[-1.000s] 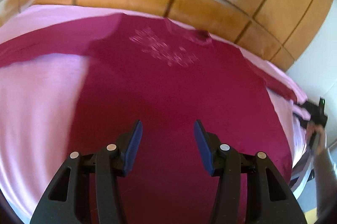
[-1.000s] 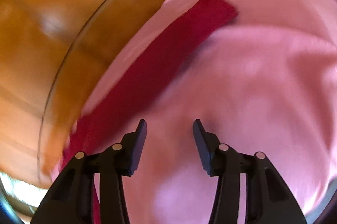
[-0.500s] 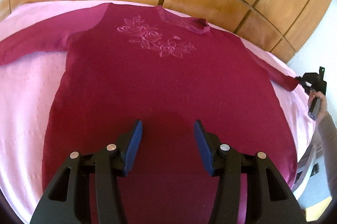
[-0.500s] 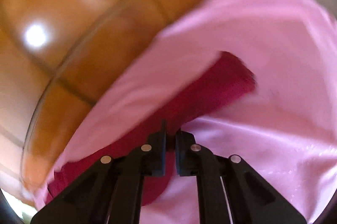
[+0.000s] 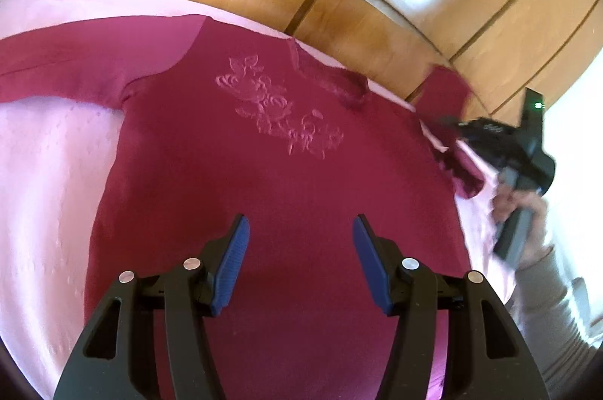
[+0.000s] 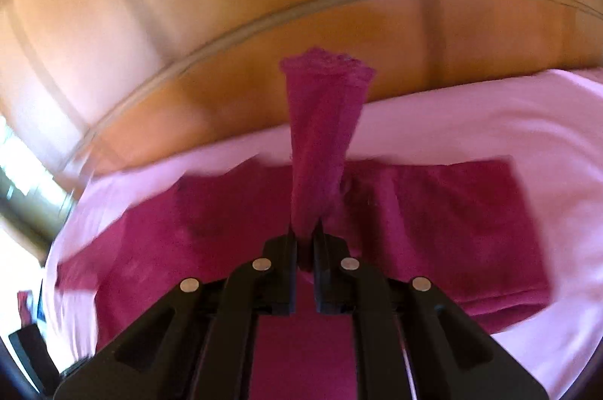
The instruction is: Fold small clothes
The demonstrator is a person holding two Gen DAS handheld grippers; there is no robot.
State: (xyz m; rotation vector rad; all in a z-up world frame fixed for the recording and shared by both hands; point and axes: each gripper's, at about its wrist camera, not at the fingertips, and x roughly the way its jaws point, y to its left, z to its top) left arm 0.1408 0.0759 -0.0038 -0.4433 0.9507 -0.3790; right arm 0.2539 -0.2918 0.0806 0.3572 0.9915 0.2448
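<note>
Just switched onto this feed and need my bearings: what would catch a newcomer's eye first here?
A dark red long-sleeved top with a raised flower design on its chest lies spread flat across a pink bedcover, filling the left wrist view. The right gripper is shut on the end of one sleeve, lifting it above the bedcover. The left gripper hangs open over the lower body of the top, with nothing between its blue pads.

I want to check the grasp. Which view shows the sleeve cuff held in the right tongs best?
The right wrist view: the sleeve cuff stands up from the shut right tongs, centred and close. The left wrist view shows the same cuff only small and blurred at the right edge.
</note>
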